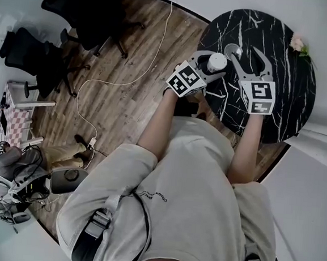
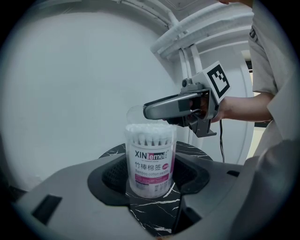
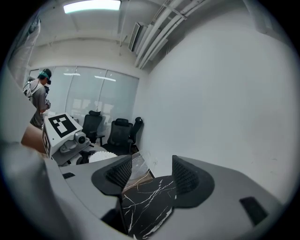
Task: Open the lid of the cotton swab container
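The cotton swab container [image 2: 150, 161] is a clear tub with a pink label, packed with white swabs, standing upright on the black marble table [image 1: 285, 103]. My left gripper [image 2: 151, 180] is shut on its body, one pad on each side; from the head view the left gripper [image 1: 213, 66] holds the container [image 1: 218, 62] near the table's left edge. The clear lid [image 2: 136, 114] stands tipped up at the rim, and shows as a round disc, the lid [image 1: 234, 50], beside the tub. My right gripper [image 1: 243, 52] is open just right of the tub, with the lid [image 3: 140, 161] near its left jaw.
A small pink flower [image 1: 299, 43] lies at the table's far edge. A white wall rises close behind the table. Black office chairs [image 1: 77, 11] and a white cable [image 1: 108, 82] are on the wooden floor to the left. A person [image 3: 37, 98] stands far off.
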{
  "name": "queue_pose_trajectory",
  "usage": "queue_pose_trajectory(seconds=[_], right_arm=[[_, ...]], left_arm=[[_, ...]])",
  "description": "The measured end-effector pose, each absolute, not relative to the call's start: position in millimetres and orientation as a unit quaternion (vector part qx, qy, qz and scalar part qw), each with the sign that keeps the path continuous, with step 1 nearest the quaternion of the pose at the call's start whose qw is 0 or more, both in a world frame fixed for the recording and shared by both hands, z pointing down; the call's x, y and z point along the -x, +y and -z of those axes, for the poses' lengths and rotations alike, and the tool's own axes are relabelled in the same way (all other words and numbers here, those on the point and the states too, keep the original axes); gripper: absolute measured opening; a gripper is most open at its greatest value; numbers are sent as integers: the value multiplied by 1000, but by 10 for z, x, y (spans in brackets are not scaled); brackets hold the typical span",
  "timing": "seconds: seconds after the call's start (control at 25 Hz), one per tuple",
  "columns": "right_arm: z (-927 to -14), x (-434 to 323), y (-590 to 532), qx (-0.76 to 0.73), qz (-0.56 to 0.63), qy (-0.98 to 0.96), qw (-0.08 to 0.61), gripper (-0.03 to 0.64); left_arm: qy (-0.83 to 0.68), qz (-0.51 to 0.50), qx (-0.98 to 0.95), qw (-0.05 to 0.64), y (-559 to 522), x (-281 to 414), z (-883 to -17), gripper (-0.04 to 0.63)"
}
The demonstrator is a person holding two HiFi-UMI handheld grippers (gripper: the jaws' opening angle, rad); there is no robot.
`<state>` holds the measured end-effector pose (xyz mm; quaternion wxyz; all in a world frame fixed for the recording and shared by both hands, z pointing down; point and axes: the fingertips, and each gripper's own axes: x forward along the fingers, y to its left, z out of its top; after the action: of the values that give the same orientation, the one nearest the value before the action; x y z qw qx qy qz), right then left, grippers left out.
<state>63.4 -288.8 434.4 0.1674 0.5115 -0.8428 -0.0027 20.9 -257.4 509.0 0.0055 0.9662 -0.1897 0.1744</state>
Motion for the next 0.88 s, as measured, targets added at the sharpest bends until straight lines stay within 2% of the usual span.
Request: queue_pose_trajectory(seconds=[0.52,0.88], right_arm=[[-4524,-552,-2897,-509,-33,-840,185,289],[-4519,-488,-2787,-486,-55,-859,152,278]], left_arm=[[-196,-165,-966,11,-2546,-98,-5012,267],[-198,-171,-965,9,-2467,-99,-5086,267]])
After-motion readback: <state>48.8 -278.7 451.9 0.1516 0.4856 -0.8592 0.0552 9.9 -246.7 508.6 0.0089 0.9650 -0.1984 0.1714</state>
